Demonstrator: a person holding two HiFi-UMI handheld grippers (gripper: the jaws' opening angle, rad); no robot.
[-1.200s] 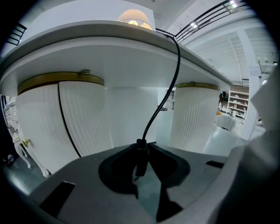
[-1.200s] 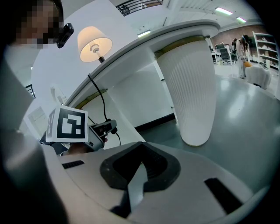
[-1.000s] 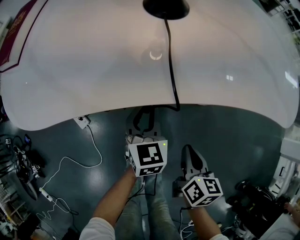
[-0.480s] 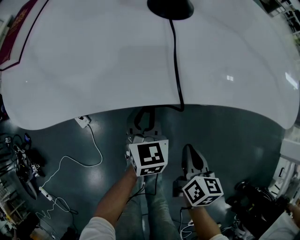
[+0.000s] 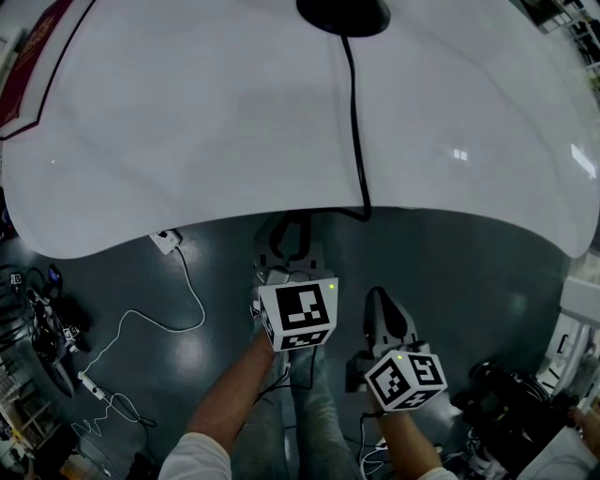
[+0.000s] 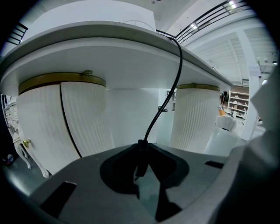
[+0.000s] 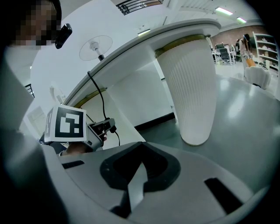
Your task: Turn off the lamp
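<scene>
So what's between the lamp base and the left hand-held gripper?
Head view: a black cord runs from the lamp base across the white table to the left hand-held gripper, whose jaws have just been closing around it.

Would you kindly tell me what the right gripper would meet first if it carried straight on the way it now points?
Probably the grey floor, just short of the white panel beneath the table. Nothing stands nearer, though depth is hard to judge.

Glossy tabletop [image 5: 187, 141], matt black cord [image 5: 355, 122]
</scene>
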